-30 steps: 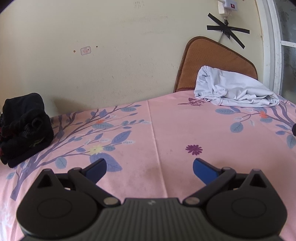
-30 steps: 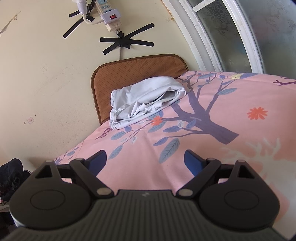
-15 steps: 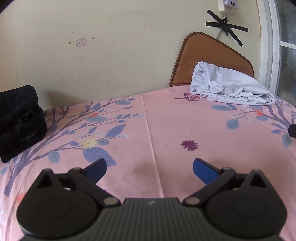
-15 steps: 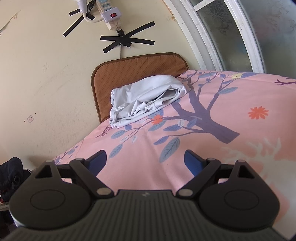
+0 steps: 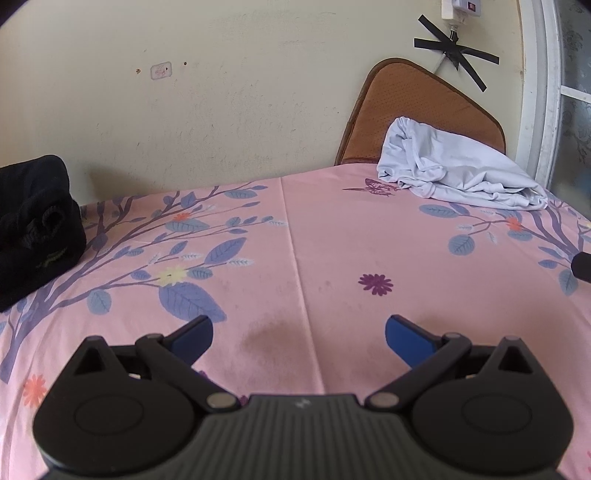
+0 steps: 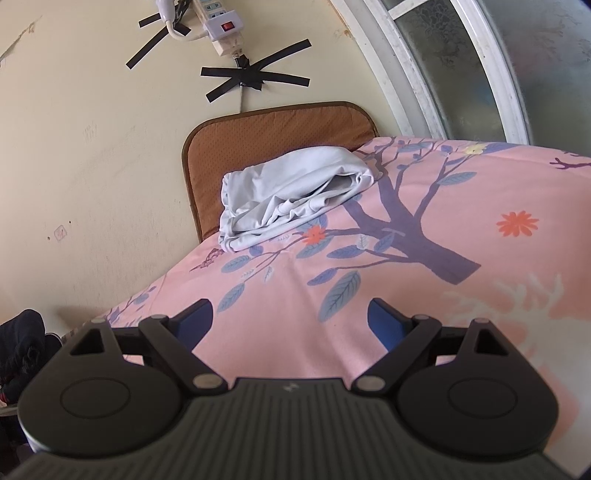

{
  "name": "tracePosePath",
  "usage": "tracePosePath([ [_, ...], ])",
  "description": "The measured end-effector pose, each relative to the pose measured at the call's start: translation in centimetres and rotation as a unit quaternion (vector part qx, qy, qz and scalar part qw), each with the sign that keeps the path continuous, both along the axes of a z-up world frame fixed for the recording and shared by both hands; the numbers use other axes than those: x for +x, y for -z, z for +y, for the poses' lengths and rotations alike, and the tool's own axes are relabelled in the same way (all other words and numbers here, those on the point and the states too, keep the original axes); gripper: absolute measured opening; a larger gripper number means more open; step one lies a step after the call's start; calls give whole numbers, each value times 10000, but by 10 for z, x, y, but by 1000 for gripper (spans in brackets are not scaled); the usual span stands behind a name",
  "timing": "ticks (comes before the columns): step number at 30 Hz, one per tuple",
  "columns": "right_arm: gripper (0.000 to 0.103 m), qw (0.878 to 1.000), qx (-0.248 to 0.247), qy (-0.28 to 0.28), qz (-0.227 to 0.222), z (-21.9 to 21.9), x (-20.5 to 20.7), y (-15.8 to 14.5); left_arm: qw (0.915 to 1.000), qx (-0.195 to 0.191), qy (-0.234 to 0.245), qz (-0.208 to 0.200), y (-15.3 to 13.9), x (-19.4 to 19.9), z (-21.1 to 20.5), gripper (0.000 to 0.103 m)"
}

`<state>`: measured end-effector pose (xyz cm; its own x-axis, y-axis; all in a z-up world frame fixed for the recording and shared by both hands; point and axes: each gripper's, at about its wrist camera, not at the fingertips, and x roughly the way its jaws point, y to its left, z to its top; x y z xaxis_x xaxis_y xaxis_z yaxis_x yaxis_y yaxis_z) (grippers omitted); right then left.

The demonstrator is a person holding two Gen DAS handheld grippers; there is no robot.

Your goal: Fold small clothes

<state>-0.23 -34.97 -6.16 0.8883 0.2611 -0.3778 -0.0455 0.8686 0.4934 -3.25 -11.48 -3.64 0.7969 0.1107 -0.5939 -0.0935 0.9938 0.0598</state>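
The left gripper (image 5: 299, 330) hovers low over the pink floral sheet (image 5: 332, 251), its blue fingers (image 5: 194, 334) spread wide with only bare sheet between them. The right gripper (image 6: 290, 323) is likewise wide, empty, and poised over the same sheet (image 6: 424, 332).

The pale grey garment (image 5: 458, 173) lies bunched in a loose, wrinkled heap at the far edge of the sheet, against a brown cushion (image 5: 417, 103) that leans on the cream wall (image 5: 221, 92). From the left gripper it sits well ahead and off to the right, well apart from the fingers. In the right wrist view the same garment (image 6: 291, 195) lies ahead and slightly left of centre, also well apart from that gripper, with the cushion (image 6: 273, 129) just behind it.

A pile of black clothes (image 5: 35, 229) rests at the far left edge of the sheet, well left of the left gripper; the right wrist view catches it (image 6: 22, 354) at the lower left border.

On the wall above the cushion, strips of black tape (image 6: 255, 77) cross over a cable below a white power strip (image 6: 218, 26). A white window frame (image 6: 443, 74) runs along the right. A dark stain (image 5: 266, 332) marks the sheet between the left gripper's fingers.
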Motion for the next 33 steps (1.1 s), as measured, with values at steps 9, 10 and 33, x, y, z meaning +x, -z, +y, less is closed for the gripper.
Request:
tracePosePath([
  [9,93,10000,-9,-29,14,0,1,0,10000,4,1,-2,0,0,0,103],
  [10,93,10000,-9,-25,13,0,1,0,10000,6,1,-3,0,0,0,103],
  [33,93,10000,16,-41,-41,-3,0,-1,9998,116,101,-138,-2,-4,-4,103],
])
